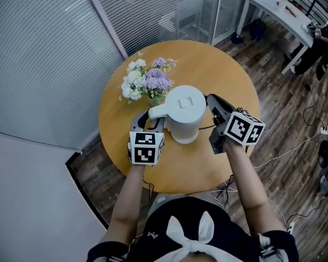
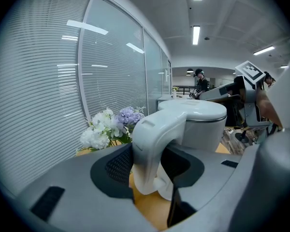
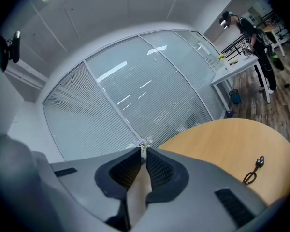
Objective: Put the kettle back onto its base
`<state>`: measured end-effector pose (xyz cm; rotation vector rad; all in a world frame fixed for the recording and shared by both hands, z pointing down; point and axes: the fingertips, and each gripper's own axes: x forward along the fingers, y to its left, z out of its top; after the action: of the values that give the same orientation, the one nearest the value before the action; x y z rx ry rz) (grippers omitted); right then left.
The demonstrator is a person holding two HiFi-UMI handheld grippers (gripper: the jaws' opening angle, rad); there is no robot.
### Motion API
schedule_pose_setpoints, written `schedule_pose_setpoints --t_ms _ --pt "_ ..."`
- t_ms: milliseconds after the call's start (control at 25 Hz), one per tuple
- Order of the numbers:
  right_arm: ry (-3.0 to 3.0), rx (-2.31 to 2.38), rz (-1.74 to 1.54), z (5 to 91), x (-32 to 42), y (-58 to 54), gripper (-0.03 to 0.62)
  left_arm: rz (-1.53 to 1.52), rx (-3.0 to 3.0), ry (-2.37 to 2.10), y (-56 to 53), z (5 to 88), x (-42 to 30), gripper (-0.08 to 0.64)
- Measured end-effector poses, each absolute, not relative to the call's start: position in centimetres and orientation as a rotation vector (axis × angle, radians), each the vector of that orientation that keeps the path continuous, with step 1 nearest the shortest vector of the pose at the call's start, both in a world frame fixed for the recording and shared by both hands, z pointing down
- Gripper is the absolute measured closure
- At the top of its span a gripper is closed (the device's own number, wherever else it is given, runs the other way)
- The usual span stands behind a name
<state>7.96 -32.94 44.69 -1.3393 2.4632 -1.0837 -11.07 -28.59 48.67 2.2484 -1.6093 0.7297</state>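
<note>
The left gripper [image 1: 151, 120] gripped the white plastic kettle [image 1: 185, 113] by its handle, near the centre of the round wooden table [image 1: 208, 64]. The right gripper [image 1: 214, 103] sat beside it, jaws together and empty.

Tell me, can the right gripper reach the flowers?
Probably not straight on. The kettle stands between the right gripper and the flowers, so it would likely have to go around or over.

Grey left gripper [image 1: 148, 119], right gripper [image 1: 212, 103]; black-white marker cubes [image 1: 146, 148]
</note>
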Motion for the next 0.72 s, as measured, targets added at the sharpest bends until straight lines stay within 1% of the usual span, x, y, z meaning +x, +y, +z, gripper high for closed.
schedule_pose_setpoints --t_ms 720 --pt "2.465 -1.374 -1.127 46.7 8.0 -33.2 0.551 0.776 2.234 -1.561 -28.5 50.7 -10.8 0.371"
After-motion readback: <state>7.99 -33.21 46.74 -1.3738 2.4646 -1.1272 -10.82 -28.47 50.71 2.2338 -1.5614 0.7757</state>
